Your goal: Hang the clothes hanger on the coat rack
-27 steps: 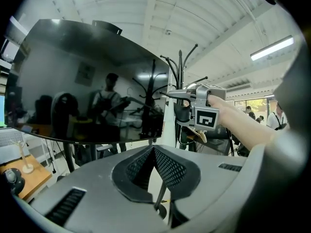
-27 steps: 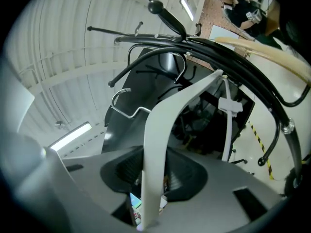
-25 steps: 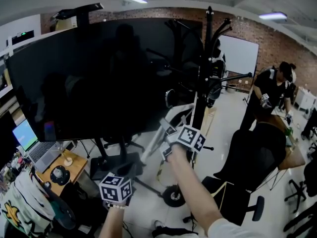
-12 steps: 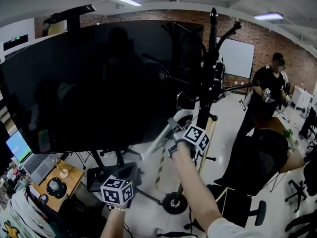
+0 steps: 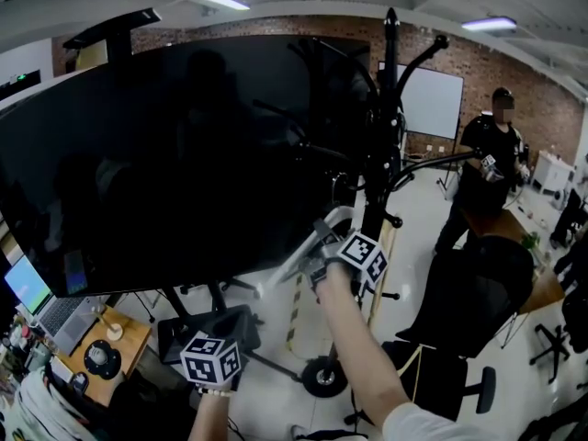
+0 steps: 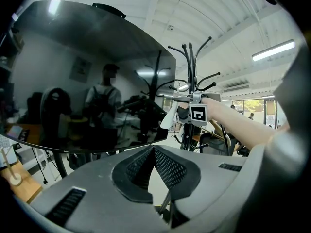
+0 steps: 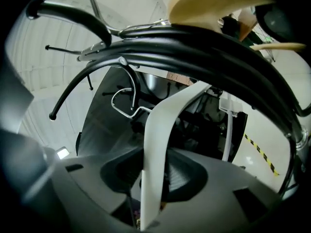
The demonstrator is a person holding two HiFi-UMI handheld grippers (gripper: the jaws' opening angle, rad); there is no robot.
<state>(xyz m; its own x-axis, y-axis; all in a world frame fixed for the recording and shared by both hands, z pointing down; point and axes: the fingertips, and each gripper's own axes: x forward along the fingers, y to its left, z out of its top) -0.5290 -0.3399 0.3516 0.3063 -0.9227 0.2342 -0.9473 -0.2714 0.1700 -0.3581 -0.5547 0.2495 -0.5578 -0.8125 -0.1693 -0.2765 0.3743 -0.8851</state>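
The black coat rack (image 5: 380,154) stands mid-room on a round base (image 5: 322,375). My right gripper (image 5: 323,248) is shut on a white clothes hanger (image 5: 290,268) just left of the pole. In the right gripper view the hanger's white arm (image 7: 160,140) runs up between the pads, and its metal hook (image 7: 125,101) sits below the rack's curved black arms (image 7: 194,47). My left gripper (image 6: 153,148) is shut on nothing and points at the rack (image 6: 189,81) and the hanger (image 6: 167,118). Its marker cube (image 5: 212,360) hangs low at the left.
A very large dark screen (image 5: 165,154) on a wheeled stand fills the left. A black office chair (image 5: 478,292) stands right of the rack. A person (image 5: 487,163) stands at the back right. A desk with a laptop (image 5: 32,288) lies at the lower left.
My right gripper has carried the hanger a little nearer the rack pole and tilted it. The left gripper has shifted slightly lower. Both grips are unchanged.
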